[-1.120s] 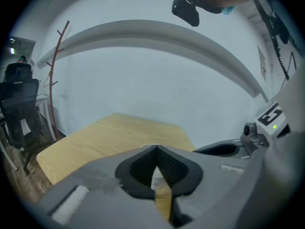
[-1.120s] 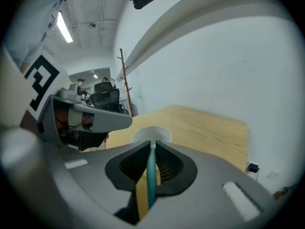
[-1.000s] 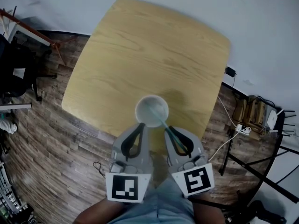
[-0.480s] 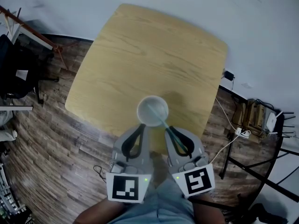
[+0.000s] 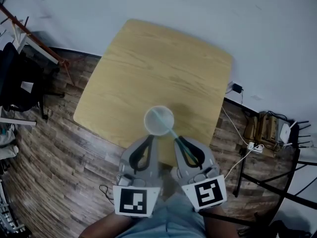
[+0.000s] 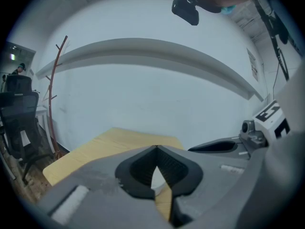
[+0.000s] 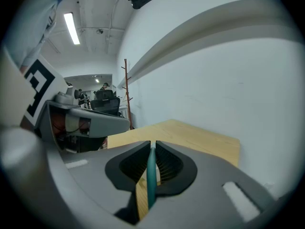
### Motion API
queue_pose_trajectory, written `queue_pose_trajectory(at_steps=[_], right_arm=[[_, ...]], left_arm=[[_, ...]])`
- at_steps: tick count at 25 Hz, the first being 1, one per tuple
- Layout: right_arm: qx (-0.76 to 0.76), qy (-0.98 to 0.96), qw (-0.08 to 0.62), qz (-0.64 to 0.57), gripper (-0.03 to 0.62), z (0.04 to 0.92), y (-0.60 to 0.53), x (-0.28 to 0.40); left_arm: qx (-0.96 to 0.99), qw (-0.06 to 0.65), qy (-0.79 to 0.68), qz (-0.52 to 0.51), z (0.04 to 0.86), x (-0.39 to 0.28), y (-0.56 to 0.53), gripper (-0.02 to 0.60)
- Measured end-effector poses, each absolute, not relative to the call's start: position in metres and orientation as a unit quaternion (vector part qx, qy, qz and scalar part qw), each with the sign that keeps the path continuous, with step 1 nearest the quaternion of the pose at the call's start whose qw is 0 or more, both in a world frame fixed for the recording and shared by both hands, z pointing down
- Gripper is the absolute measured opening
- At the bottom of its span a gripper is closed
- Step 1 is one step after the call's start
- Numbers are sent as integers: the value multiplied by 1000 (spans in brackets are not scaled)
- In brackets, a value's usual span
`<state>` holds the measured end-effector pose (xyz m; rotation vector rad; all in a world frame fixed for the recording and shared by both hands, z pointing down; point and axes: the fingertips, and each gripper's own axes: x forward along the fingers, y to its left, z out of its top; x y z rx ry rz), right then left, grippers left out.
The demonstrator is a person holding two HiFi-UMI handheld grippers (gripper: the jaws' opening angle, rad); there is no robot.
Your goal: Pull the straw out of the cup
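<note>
Two things stay unclear: how much of the straw (image 5: pixel 167 124) is inside the cup (image 5: pixel 150 127), since its lower end is lost in the pale interior, and whether the left gripper (image 5: pixel 149 136) touches the rim. That gripper's tips are pressed together on nothing, and the cup's white shows beyond them. The right gripper (image 5: pixel 177 138) pinches the teal straw, which slants up from the cup near the table's (image 5: pixel 158 68) front edge. Compared with a second ago, table and cup look smaller and the grippers unchanged.
</note>
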<state>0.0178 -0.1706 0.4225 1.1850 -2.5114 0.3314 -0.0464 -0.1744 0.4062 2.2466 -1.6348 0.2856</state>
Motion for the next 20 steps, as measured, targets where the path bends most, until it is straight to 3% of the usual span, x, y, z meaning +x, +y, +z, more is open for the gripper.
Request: queue_pose_trajectory(at_steps=[20], right_arm=[[437, -897, 64, 2, 40, 314, -167, 32]], left_arm=[[799, 55, -598, 31, 308, -34, -162, 20]])
